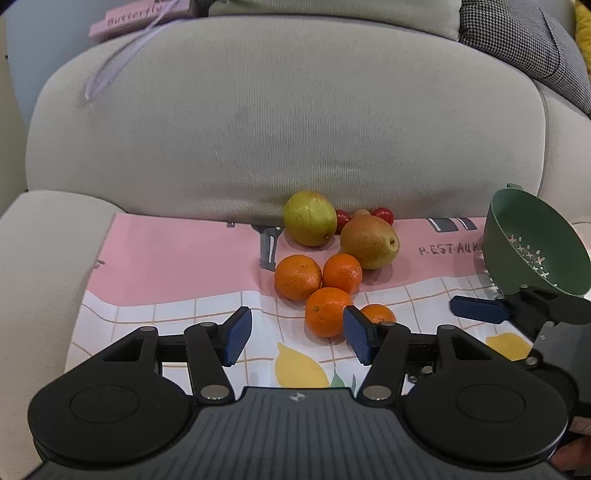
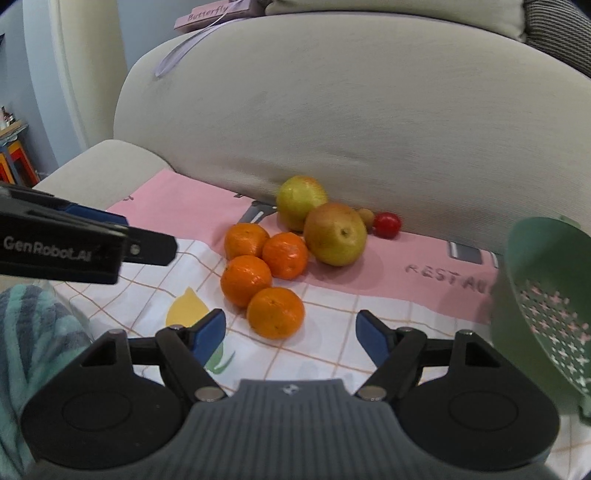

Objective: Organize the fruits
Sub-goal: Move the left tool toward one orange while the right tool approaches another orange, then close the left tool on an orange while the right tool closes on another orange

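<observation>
Several oranges (image 1: 327,311) (image 2: 275,312) lie in a cluster on a printed cloth (image 1: 177,258) (image 2: 332,332) on a sofa seat. Behind them lie two pears (image 1: 369,242) (image 2: 335,233), one greener (image 1: 309,218) (image 2: 300,199), and small red tomatoes (image 1: 382,214) (image 2: 386,224). A green colander (image 1: 532,243) (image 2: 546,306) stands tilted at the right. My left gripper (image 1: 297,334) is open and empty just in front of the oranges. My right gripper (image 2: 291,334) is open and empty, just short of the nearest orange; it also shows in the left wrist view (image 1: 480,308) beside the colander.
The beige sofa backrest (image 1: 288,122) (image 2: 351,110) rises right behind the fruit. The sofa arm (image 1: 37,258) is at the left. A pink box with a ribbon (image 1: 140,16) (image 2: 218,14) sits on top. A striped towel (image 2: 33,325) lies at lower left.
</observation>
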Demonstrator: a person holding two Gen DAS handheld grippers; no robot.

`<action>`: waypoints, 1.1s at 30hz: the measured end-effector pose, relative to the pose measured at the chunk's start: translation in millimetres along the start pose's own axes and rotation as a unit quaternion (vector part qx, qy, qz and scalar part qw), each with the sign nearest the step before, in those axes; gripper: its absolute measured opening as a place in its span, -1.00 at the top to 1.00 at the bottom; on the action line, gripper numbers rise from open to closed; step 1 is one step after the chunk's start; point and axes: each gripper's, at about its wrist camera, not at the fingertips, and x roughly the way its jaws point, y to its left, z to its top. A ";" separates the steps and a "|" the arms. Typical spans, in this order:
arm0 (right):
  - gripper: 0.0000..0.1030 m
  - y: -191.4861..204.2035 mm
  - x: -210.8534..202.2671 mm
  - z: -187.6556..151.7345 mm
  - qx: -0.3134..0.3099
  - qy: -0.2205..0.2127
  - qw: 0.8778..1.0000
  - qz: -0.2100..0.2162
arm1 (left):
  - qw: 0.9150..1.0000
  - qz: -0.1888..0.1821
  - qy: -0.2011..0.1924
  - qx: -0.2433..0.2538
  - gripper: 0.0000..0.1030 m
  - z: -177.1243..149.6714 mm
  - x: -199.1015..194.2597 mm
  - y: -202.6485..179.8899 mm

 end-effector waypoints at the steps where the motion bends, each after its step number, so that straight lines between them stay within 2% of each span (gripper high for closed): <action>1: -0.43 0.8 4.8 0.6 -0.002 0.002 1.000 0.001 | 1.000 0.001 0.004 -0.001 -0.30 0.8 3.5 0.9; 5: -0.29 0.7 21.5 2.6 0.001 0.012 1.000 0.008 | 1.000 0.021 0.022 -0.001 -0.29 1.8 17.1 4.5; 8: -0.24 -1.4 31.0 3.4 0.007 0.017 1.000 0.014 | 0.999 0.010 0.031 -0.010 -0.26 2.3 24.5 8.3; 14: -0.17 -4.9 46.7 4.0 0.014 0.025 0.999 0.030 | 0.997 -0.042 0.048 -0.049 -0.26 7.6 38.3 13.8; 17: -0.16 -5.7 54.6 2.8 0.014 0.029 0.999 0.031 | 0.996 -0.052 0.054 -0.056 -0.26 11.0 47.2 11.5; 23: 0.03 -9.0 61.3 1.5 0.018 0.035 0.998 0.045 | 0.993 -0.069 0.073 -0.062 -0.26 14.1 70.4 4.4; 28: 0.04 -9.8 65.2 2.0 0.019 0.040 0.998 0.048 | 0.991 -0.068 0.086 -0.074 -0.25 13.3 84.4 4.8; 30: 0.06 -9.6 65.6 1.8 0.021 0.042 0.998 0.049 | 0.990 -0.072 0.087 -0.081 -0.21 13.8 86.6 6.8; 33: 0.13 -9.0 64.3 1.5 0.019 0.042 0.998 0.051 | 0.989 -0.082 0.088 -0.084 0.01 13.7 87.9 7.7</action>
